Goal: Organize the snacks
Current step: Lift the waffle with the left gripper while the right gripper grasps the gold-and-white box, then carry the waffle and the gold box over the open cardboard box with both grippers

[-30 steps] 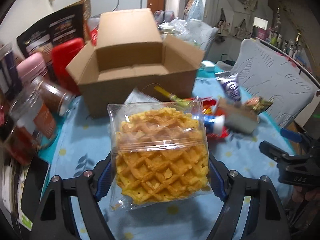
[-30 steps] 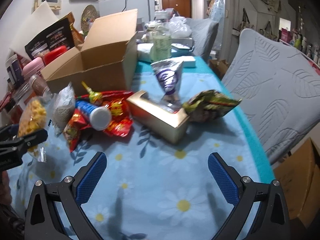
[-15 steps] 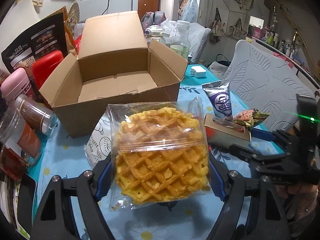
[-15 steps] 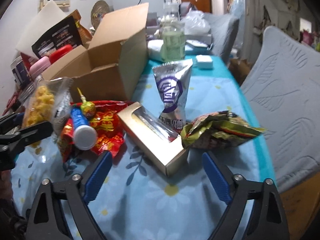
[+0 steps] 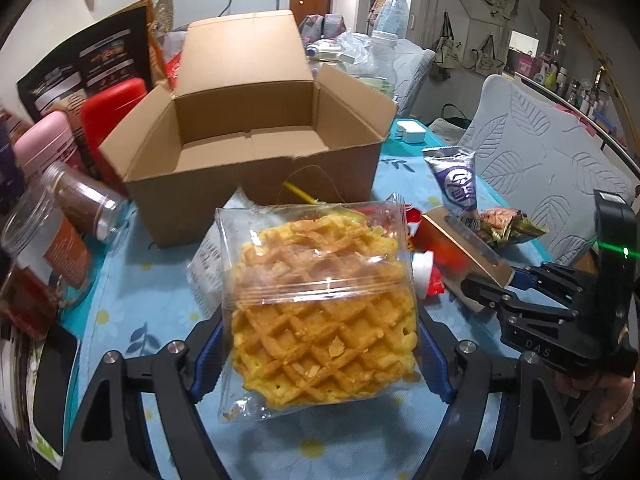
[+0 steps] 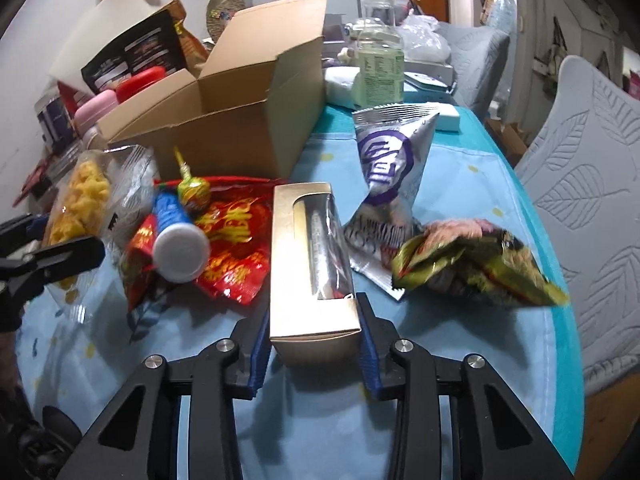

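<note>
My left gripper point(image 5: 316, 344) is shut on a clear bag of waffles point(image 5: 320, 304) and holds it above the table, in front of the open cardboard box point(image 5: 248, 136). The waffle bag also shows in the right wrist view point(image 6: 80, 204). My right gripper point(image 6: 312, 336) has closed on the near end of a gold window box point(image 6: 308, 256) that lies on the tablecloth. It also shows in the left wrist view point(image 5: 500, 284). The cardboard box point(image 6: 224, 112) is empty.
A red snack bag point(image 6: 228, 248), a blue tube point(image 6: 176, 228), a lollipop point(image 6: 192, 192), a silver-purple pouch point(image 6: 388, 168) and a green-yellow packet point(image 6: 472, 264) lie around the gold box. Jars and bottles point(image 5: 52, 216) stand left. A chair point(image 6: 592, 160) stands at the right.
My right gripper moved forward and closed its jaws around the gold window box. My left gripper kept hold of the waffle bag and came nearer the cardboard box.
</note>
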Demonstrator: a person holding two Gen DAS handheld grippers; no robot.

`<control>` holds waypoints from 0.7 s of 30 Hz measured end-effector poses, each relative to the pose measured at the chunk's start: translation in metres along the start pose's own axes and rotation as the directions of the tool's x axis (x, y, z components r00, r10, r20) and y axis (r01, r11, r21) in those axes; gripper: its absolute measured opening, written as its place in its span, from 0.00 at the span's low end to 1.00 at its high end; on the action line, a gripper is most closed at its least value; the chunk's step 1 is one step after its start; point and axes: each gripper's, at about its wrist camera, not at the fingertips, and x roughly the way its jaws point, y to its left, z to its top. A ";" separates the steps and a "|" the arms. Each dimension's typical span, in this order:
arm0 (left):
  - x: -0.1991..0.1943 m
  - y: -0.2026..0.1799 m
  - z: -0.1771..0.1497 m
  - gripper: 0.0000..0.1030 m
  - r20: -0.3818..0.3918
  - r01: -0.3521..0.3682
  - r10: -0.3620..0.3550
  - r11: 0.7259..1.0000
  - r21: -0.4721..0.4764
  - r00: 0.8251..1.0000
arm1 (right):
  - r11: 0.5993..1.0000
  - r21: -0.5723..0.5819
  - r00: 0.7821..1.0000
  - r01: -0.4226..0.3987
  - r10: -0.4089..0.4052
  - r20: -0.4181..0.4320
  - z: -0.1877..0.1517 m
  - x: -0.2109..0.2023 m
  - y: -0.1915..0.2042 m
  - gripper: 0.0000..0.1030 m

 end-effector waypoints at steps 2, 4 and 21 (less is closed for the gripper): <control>-0.005 0.005 -0.007 0.78 0.002 -0.009 0.009 1.000 0.000 1.000 | 1.000 0.008 1.000 0.015 -0.015 0.004 -0.004 -0.005 0.004 0.35; -0.010 0.010 -0.014 0.78 -0.001 -0.010 0.010 1.000 -0.003 1.000 | 0.999 0.022 1.000 0.026 -0.026 0.007 -0.010 -0.013 0.009 0.35; -0.018 0.035 -0.075 0.78 -0.099 -0.050 0.050 0.999 0.007 0.994 | 0.999 -0.015 0.999 0.033 -0.033 -0.017 -0.070 -0.064 0.066 0.36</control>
